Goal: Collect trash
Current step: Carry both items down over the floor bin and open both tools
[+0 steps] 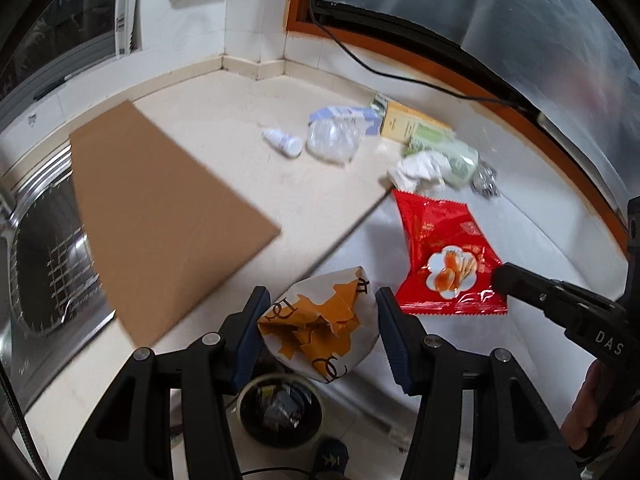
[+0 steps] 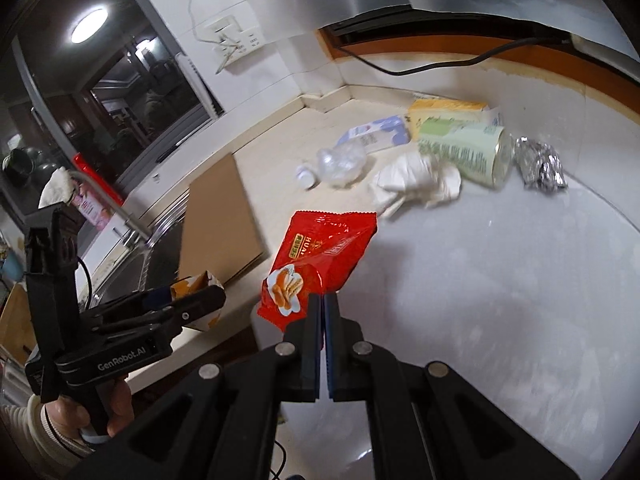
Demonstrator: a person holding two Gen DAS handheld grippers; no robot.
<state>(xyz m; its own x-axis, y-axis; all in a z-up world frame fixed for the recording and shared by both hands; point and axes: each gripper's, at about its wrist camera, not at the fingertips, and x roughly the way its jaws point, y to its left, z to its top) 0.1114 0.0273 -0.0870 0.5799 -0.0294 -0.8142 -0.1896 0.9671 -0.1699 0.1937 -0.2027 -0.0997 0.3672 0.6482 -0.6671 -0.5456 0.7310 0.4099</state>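
Left tongs (image 1: 320, 320) pinch a crumpled orange-and-white wrapper (image 1: 320, 328) right above the dark bin (image 1: 280, 412) on the floor; right tongs (image 2: 322, 300), pressed together, grip the red snack packet (image 2: 316, 260) beside them, slightly farther from it.

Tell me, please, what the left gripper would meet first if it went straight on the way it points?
Probably the countertop just beyond the crumpled paper bag it holds; the cardboard sheet lies left of that line, though depth is unclear.
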